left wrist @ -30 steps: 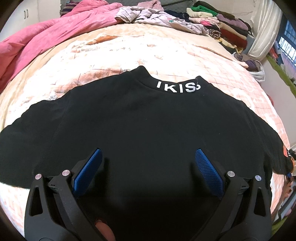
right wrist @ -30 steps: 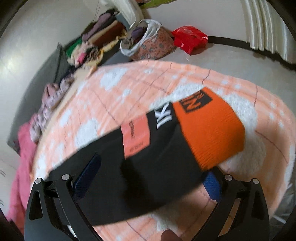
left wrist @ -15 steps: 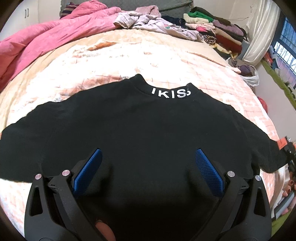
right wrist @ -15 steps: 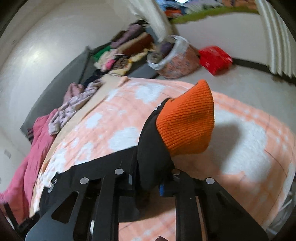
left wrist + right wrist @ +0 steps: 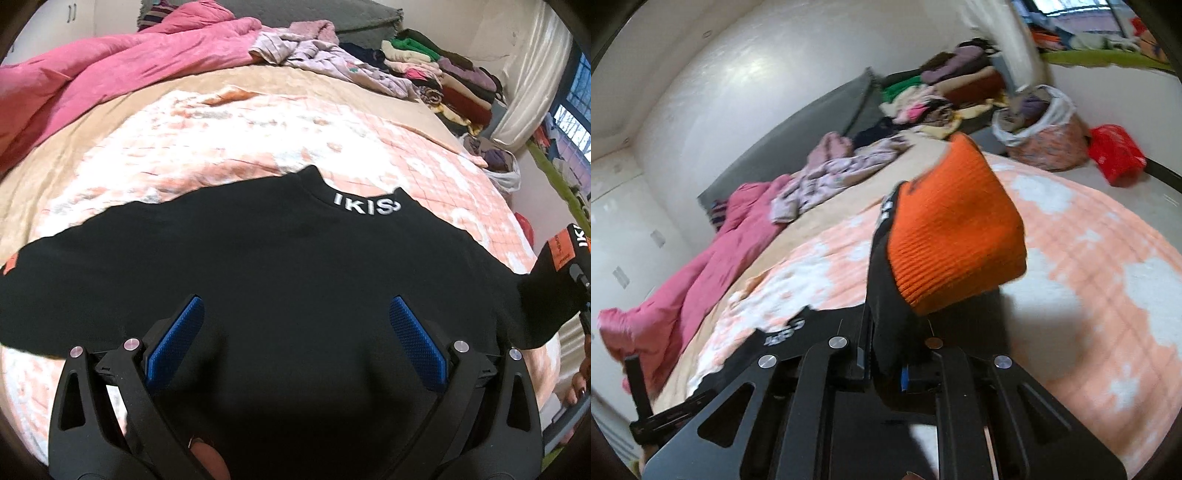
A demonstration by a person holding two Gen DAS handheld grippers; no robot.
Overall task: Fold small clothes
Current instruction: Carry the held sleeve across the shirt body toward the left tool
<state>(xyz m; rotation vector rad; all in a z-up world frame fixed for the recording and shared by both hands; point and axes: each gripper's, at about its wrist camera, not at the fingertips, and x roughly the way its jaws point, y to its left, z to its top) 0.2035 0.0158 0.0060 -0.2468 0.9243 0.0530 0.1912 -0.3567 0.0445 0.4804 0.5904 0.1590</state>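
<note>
A black sweater (image 5: 280, 266) with white letters on its collar lies spread flat on the bed, collar pointing away from me. My left gripper (image 5: 295, 343) hovers open over its lower middle, blue pads (image 5: 177, 339) wide apart with nothing between them. My right gripper (image 5: 886, 363) is shut on the sweater's sleeve (image 5: 886, 314) just behind its orange ribbed cuff (image 5: 953, 236), and holds it lifted off the bed. In the left wrist view that raised sleeve (image 5: 554, 280) with an orange patch shows at the right edge.
The bed carries a peach and white blanket (image 5: 258, 136). A pink duvet (image 5: 92, 85) is bunched at the far left, loose pale clothes (image 5: 332, 59) and a stack of folded clothes (image 5: 443, 74) at the head. A full bag (image 5: 1045, 136) and red bag (image 5: 1115, 151) stand on the floor.
The right gripper went from open around the sleeve to shut on it, then rose and rolled, lifting the orange cuff off the bed. The left gripper drew back and up a little, still open.
</note>
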